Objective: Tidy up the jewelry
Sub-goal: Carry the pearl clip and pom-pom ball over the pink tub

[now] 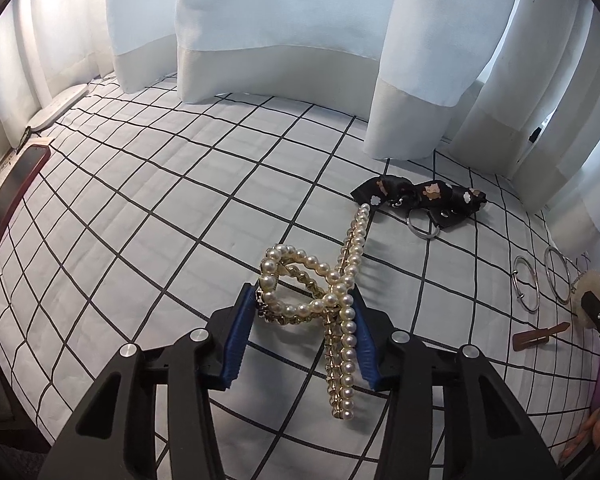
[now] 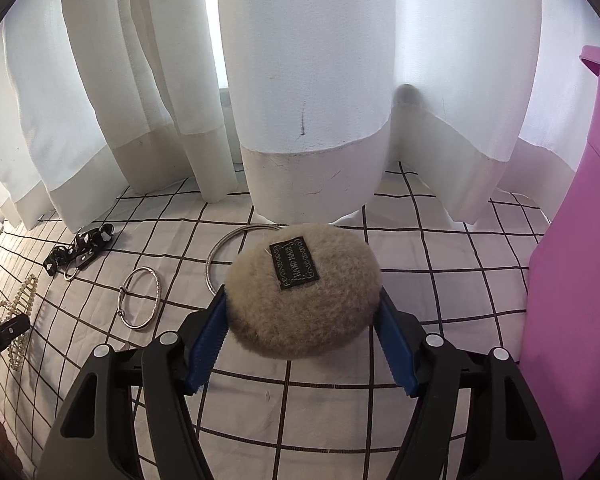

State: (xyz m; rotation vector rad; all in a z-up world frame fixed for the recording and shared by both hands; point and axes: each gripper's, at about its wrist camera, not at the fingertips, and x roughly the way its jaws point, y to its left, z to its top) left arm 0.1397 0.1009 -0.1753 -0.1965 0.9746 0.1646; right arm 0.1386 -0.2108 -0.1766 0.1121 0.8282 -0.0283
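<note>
Both hands loaded, bed w/ grid sheet.
Left gripper [image 1: 306, 312] fingers pinch pearl clip [image 1: 342, 300], long axis running fwd between them; right gripper [image 2: 302, 312] fingers hold fur puff [image 2: 300, 292].

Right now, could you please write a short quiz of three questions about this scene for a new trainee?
1. True or false: the pearl hair clip lies between the fingers of the left gripper.
2. What does the right gripper hold? A) a silver bangle B) the fluffy beige puff C) the black bow
3. Fill in: the tall container at the right edge of the right wrist view is ____ in colour.

Key: 1 true; 2 B; 3 pink.
</note>
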